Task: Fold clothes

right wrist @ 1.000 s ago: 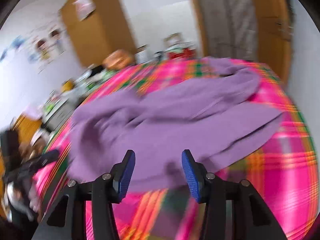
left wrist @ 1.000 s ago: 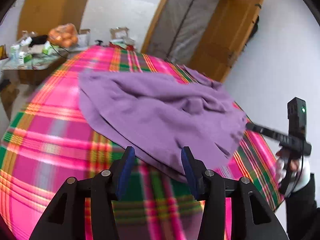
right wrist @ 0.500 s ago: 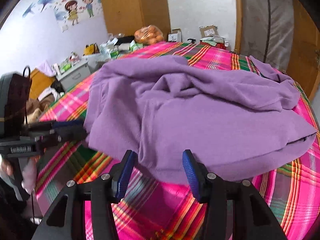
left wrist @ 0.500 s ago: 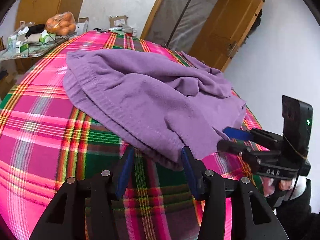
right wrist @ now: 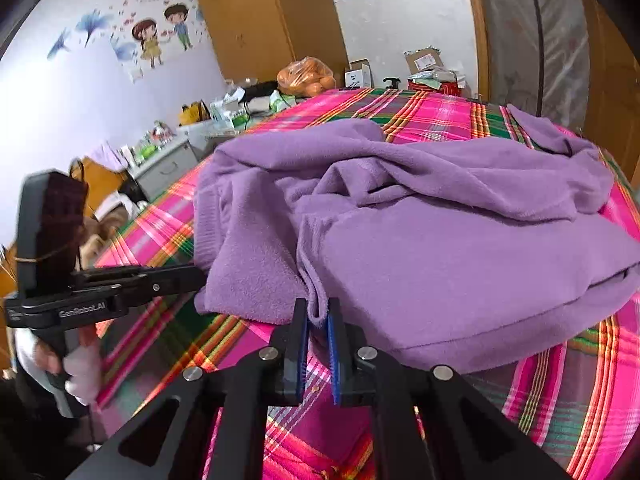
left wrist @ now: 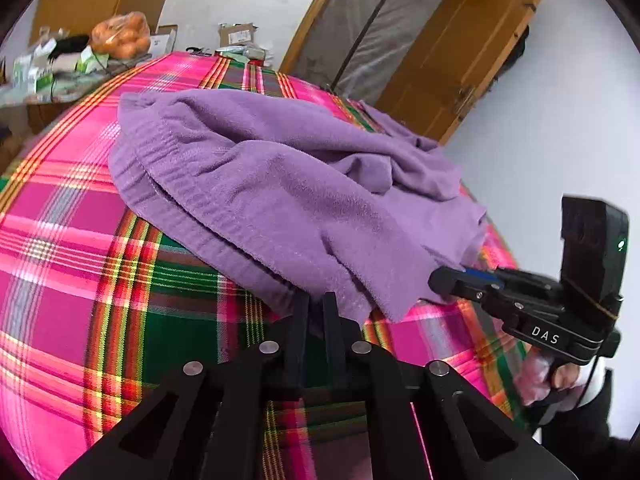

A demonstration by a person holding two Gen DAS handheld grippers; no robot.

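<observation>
Purple fleece garment (left wrist: pixel 280 184) lies rumpled on pink-green plaid bedspread (left wrist: pixel 80 240), bunched toward near edge. Left gripper (left wrist: pixel 316 300) at garment's near hem, jaws drawn tight together, hem fabric pinched between them. Right gripper (right wrist: pixel 318 312) at another near edge of same garment (right wrist: pixel 440 240), jaws closing, fold of fleece caught between blue pads (right wrist: pixel 331 344) (pads look pressed on cloth). Each gripper visible from other's camera, off to side, hand (left wrist: pixel 560 380) on grip. Bag of oranges (right wrist: pixel 306 76) on cluttered table beyond bed.
</observation>
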